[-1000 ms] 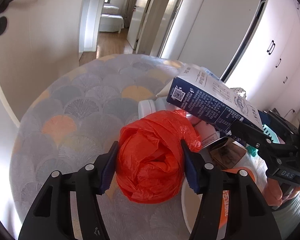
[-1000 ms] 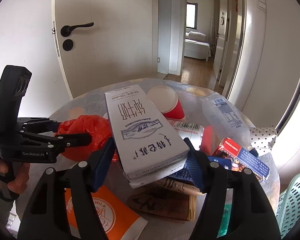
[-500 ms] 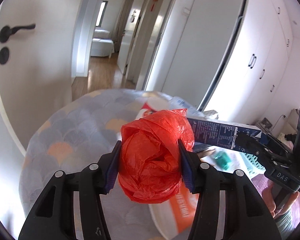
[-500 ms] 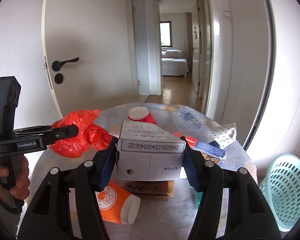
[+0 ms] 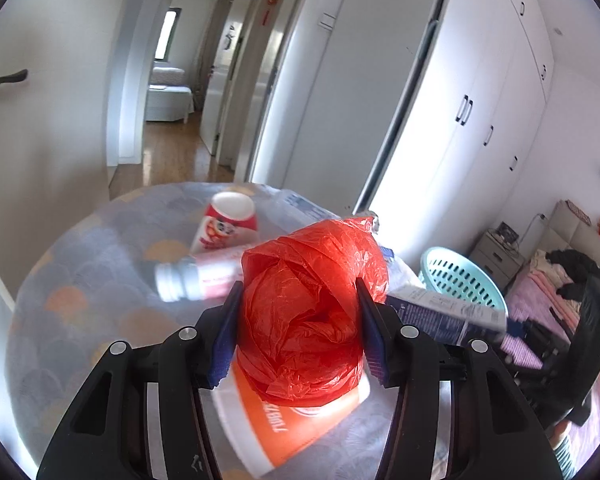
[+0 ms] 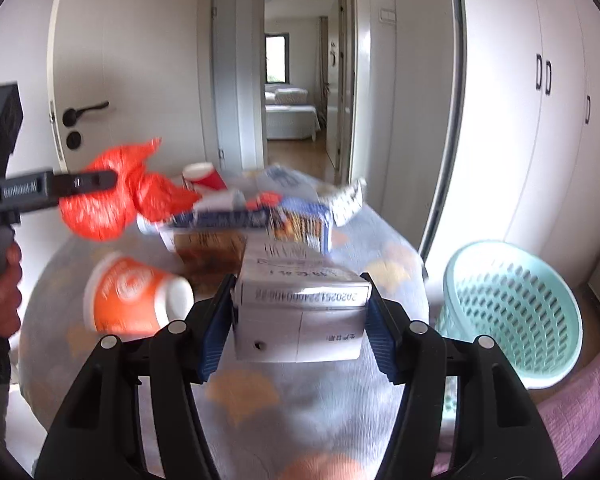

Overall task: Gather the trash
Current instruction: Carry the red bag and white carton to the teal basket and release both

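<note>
My left gripper (image 5: pixel 300 332) is shut on a crumpled red plastic bag (image 5: pixel 308 312) and holds it above the round table (image 5: pixel 80 320); the bag also shows in the right wrist view (image 6: pixel 112 204). My right gripper (image 6: pixel 300 324) is shut on a white and blue carton (image 6: pixel 300 312), lifted over the table's right side; the carton shows in the left wrist view (image 5: pixel 444 312). A light green perforated basket (image 6: pixel 516 312) stands on the floor right of the table, also in the left wrist view (image 5: pixel 460 280).
On the table lie an orange paper cup (image 6: pixel 136 300), a red paper cup (image 5: pixel 226 222), a white bottle (image 5: pixel 196 276), a clear plastic bottle (image 5: pixel 300 208), a brown bag (image 6: pixel 212 252) and small packets. A bed (image 5: pixel 548 320) is at the right. White cupboards (image 6: pixel 540 120) stand behind.
Both grippers have lifted higher and swung right with their loads. The basket now sits closer and larger in both views.
</note>
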